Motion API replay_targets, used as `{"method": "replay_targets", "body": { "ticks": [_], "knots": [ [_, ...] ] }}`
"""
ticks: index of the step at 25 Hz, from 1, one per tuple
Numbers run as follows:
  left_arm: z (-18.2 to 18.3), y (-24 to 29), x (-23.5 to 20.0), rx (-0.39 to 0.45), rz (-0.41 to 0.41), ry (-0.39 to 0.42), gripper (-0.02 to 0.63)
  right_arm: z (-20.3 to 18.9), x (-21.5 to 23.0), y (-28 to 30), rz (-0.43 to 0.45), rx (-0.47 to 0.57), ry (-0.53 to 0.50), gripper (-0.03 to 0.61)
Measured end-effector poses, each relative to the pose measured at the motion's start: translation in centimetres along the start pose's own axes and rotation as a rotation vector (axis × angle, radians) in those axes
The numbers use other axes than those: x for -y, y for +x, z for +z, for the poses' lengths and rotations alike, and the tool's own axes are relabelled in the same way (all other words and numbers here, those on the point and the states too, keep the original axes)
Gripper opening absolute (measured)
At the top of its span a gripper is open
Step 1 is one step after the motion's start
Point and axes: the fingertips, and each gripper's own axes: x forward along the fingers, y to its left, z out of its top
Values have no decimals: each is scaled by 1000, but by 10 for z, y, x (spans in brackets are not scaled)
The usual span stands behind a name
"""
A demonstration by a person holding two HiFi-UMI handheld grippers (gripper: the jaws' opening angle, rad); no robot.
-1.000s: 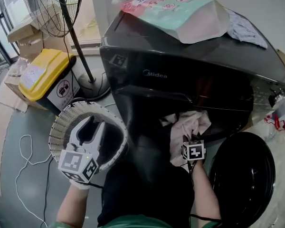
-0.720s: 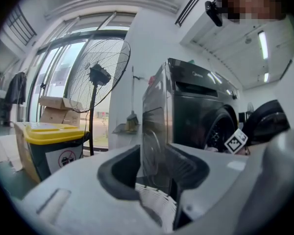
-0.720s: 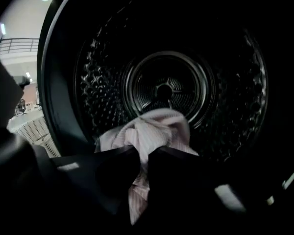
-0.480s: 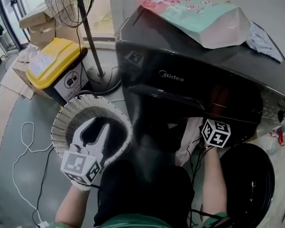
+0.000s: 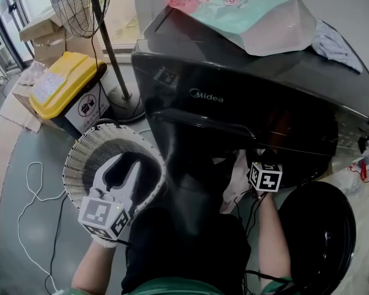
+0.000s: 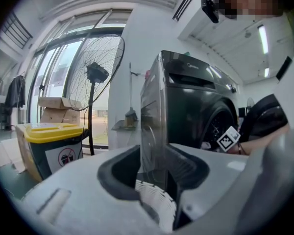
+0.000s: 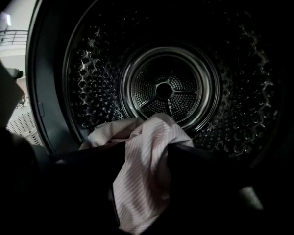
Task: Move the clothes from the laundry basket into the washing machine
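In the head view the left tongs reach over the rim of the white laundry basket beside the dark washing machine. The right tongs are at its open port, where a pink striped garment hangs. The left gripper view shows the jaws clamped on the basket's slatted rim. The right gripper view faces the steel drum; its jaws have just been opening and stand apart, with the garment draped between them.
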Motion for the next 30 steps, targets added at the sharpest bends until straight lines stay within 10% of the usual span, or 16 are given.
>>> {"method": "replay_targets", "body": {
  "ticks": [10,23,27,30],
  "knots": [
    [1,17,11,4,-77,5,155,-35,-36,-79,26,125,60,253],
    [-18,27,17,-44,-125,38,155,-197,-53,-39,9,-195,141,304],
    [-13,17,5,-33,-93,27,155,-174,-48,-43,-10,-163,139,43],
    [-9,13,-2,-17,-71,14,155,-113,-29,-50,-51,-24,125,15]
  ]
}}
